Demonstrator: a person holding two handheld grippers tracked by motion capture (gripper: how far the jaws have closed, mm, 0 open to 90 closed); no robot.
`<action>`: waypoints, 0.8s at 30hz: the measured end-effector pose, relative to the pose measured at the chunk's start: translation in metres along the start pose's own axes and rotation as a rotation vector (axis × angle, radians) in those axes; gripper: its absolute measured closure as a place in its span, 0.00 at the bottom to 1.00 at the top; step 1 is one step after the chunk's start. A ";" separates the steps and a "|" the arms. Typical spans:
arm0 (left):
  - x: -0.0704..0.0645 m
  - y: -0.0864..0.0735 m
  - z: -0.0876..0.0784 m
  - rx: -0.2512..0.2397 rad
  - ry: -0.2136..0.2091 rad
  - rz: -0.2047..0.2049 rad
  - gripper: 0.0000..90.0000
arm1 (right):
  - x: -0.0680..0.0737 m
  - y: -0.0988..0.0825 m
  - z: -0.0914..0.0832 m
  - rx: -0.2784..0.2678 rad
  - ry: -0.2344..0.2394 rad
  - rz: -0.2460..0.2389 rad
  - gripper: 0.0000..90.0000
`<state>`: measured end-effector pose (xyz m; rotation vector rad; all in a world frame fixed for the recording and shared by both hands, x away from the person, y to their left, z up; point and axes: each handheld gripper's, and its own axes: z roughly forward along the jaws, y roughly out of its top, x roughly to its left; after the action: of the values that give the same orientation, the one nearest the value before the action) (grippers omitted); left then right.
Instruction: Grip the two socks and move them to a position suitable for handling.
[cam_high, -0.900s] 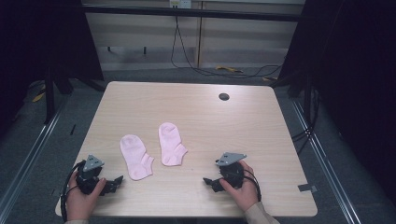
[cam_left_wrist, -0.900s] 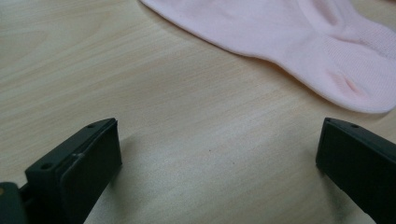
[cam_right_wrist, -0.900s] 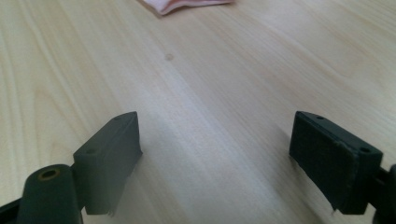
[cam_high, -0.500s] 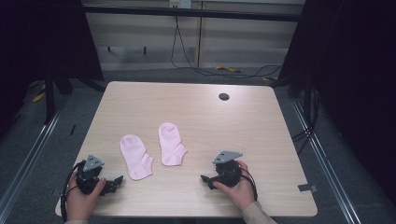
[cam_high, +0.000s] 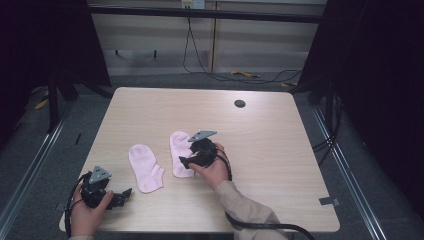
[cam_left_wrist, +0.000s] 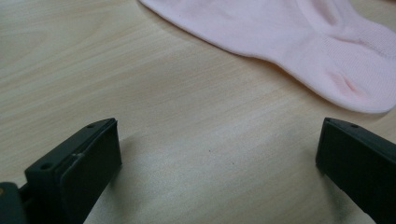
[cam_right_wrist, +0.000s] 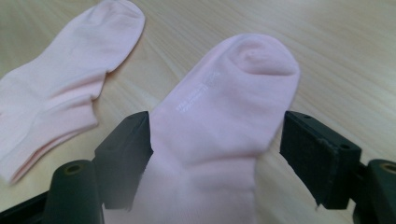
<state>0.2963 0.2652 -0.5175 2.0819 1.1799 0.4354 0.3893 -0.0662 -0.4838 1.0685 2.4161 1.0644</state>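
Right sock (cam_high: 179, 150) lies flat at mid-table, toe toward the far edge, with the right gripper (cam_high: 186, 161) over its near end; the jaws stand apart on either side of the sock (cam_right_wrist: 224, 116), not pressing it. Left sock (cam_high: 145, 167) lies just beside it, apart, on the left. Left gripper (cam_high: 125, 194) rests near the table's (cam_high: 280, 150) near-left corner, jaws wide apart over bare wood, close to the left sock (cam_left_wrist: 299, 42).

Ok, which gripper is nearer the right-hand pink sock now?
The right. The right gripper sits over the right-hand sock, jaws open astride it. The left gripper rests at the table's near left corner, open, just short of the other sock.
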 end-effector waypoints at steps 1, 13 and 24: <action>0.000 0.000 0.000 0.000 0.000 0.001 0.00 | 0.003 0.001 0.007 0.006 -0.012 0.011 0.27; 0.000 0.000 0.000 0.003 0.000 0.005 0.00 | -0.001 -0.001 0.016 0.023 0.023 0.068 0.93; 0.000 0.000 0.000 0.002 0.002 0.006 0.00 | -0.008 0.001 -0.083 -0.081 0.173 -0.157 0.93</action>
<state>0.2964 0.2655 -0.5173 2.0879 1.1758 0.4390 0.3519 -0.1136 -0.4270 0.7759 2.5163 1.2335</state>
